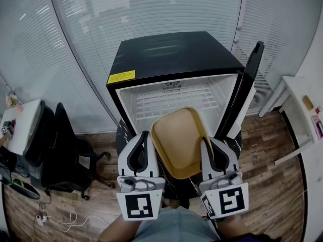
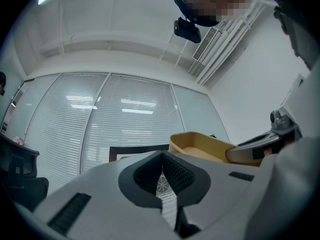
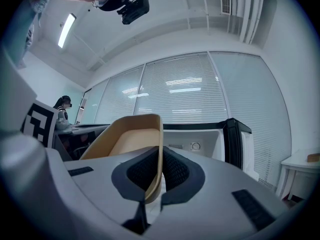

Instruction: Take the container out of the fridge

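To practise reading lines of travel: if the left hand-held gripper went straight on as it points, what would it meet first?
Probably the open fridge, at its back wall near the round vent; depth is unclear.

An office is shown. Beyond the fingers (image 1: 132, 153) of the left gripper (image 1: 145, 134), glass partition walls (image 1: 151, 9) hung with slatted blinds are seen. A black swivel chair (image 1: 60, 150) and a white desk (image 1: 22, 125) are set well to the fingers' left, and a second desk (image 1: 298, 92) well to their right. Wood-look flooring (image 1: 267, 175), a strip light (image 3: 66, 30) and ceiling ducting (image 2: 220, 39) are also seen.
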The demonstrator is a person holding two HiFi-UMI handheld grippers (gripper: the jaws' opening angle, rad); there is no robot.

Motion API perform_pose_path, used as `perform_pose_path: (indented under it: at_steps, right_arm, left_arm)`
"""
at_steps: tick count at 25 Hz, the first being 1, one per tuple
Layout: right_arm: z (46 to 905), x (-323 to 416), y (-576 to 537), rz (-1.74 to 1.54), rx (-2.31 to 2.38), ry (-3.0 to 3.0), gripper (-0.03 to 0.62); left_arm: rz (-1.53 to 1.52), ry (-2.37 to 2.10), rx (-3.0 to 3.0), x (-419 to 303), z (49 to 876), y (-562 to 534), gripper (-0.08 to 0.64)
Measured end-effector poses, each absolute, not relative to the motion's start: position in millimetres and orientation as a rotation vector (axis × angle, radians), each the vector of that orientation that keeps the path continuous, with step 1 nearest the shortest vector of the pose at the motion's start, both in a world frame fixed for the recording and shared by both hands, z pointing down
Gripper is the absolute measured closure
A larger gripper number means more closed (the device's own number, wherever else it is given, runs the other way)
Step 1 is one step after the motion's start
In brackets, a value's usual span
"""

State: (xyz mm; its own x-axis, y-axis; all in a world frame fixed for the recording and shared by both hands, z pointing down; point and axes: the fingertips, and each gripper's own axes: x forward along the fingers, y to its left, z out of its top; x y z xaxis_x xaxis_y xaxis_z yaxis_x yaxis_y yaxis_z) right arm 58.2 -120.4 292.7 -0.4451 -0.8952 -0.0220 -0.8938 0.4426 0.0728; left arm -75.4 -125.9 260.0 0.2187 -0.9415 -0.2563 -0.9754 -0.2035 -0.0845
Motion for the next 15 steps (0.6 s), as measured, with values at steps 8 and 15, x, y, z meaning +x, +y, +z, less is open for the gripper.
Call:
perform_pose_path:
  at_steps: [8, 15]
  right_arm:
    - [293.4, 56.9, -121.3, -0.112, 1.646, -2.652, 0.575]
    - [295.2, 57.7, -121.8, -0.113, 1.651, -2.651, 0.575]
  left_arm:
    - [0.212, 1.820, -2.268, -76.7, 261.2, -127.2, 0.546]
    - [0.213, 1.817, -2.269, -75.8, 262.8, -128.1, 0.546]
